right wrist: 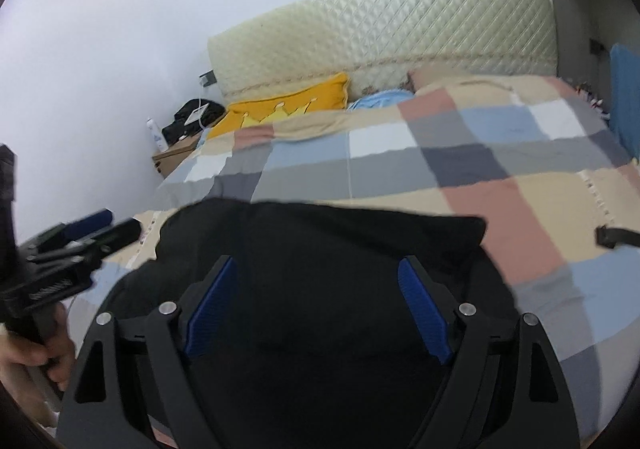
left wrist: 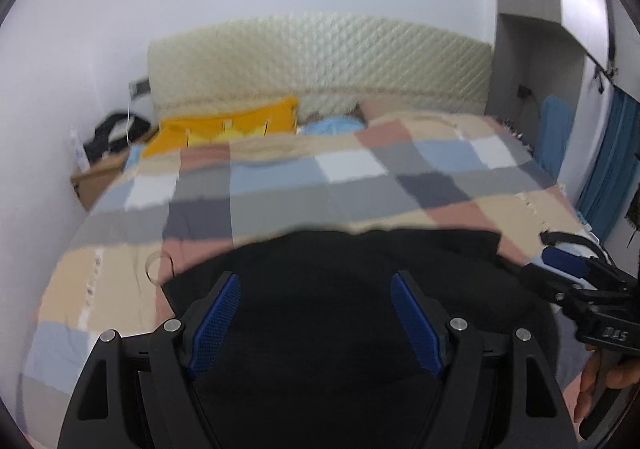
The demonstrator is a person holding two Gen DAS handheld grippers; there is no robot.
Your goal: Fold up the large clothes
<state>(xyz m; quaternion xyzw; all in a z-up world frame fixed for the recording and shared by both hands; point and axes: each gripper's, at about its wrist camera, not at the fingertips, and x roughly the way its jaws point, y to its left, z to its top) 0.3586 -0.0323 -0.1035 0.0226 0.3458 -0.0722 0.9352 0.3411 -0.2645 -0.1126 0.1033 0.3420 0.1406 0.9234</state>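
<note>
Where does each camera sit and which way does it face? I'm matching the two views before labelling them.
Left wrist: sits on the left gripper, looking forward and down over the black garment toward the headboard; the right gripper and its hand show at the right edge.
Right wrist: sits on the right gripper, facing the same way; the left gripper and its hand show at the left edge.
Shared: black garment, checked blanket, yellow pillow, headboard, nightstand.
</note>
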